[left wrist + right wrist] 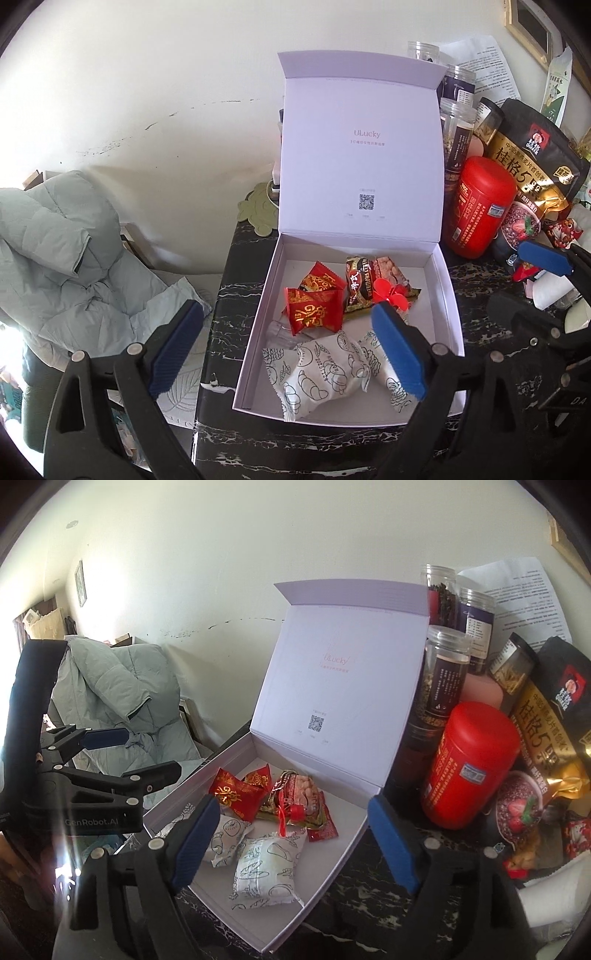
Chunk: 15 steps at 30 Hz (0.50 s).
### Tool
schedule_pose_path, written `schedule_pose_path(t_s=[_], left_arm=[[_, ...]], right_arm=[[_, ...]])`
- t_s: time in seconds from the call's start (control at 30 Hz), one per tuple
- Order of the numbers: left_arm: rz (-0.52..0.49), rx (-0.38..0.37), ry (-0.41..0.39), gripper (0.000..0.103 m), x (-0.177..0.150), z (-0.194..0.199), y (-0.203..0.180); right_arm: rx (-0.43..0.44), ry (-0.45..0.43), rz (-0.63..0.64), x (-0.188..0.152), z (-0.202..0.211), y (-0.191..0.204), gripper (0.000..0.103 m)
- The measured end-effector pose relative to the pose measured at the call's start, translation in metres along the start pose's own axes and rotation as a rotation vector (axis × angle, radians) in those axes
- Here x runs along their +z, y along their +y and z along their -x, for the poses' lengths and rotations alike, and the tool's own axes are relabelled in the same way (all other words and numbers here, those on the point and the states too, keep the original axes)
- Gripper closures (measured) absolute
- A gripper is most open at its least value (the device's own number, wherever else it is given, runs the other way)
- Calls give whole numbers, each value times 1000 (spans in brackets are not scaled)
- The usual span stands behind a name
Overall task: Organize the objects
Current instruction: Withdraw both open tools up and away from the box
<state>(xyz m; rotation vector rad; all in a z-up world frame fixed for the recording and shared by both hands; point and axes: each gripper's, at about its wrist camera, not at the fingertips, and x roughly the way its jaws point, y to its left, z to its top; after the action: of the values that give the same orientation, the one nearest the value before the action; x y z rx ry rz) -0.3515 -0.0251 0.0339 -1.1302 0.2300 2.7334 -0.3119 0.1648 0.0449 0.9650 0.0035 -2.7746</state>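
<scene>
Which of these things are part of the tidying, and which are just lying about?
In the job:
white box
red sweets
white snack packets
peanut packet

Lying about:
red canister
oat bag
clear jars
grey jacket

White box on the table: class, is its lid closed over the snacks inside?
No. The white box has its lid standing upright and open, leaving the red packets and white pastry packets inside uncovered.

- Matt white card box (448, 295), smooth inside.
- Glossy black marble-look tabletop (221, 295), white-veined.
- Crinkled shiny foil on red sweet wrappers (308, 314); matt printed film on white snack packets (266, 867).
- Glossy red plastic canister (469, 771).
- Clear plastic jars (445, 664).
- Ribbed blue rubbery pads on matt black plastic fingers (399, 354).
- Quilted grey-green cloth jacket (55, 240).
</scene>
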Motion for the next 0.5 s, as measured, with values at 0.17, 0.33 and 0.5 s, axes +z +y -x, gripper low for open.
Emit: schedule_pose_path(t_s=[0.17, 0.33, 0.5], left_arm=[[-11, 27, -32, 4, -5, 25, -2], [2, -2, -50, 3, -11, 50, -3], [-1, 8, -67, 3, -23, 75, -6]], right_arm=[[-37, -23, 19, -1, 28, 7, 8], [-56, -47, 9, -8, 55, 12, 4], [-82, -67, 10, -17, 85, 19, 2]])
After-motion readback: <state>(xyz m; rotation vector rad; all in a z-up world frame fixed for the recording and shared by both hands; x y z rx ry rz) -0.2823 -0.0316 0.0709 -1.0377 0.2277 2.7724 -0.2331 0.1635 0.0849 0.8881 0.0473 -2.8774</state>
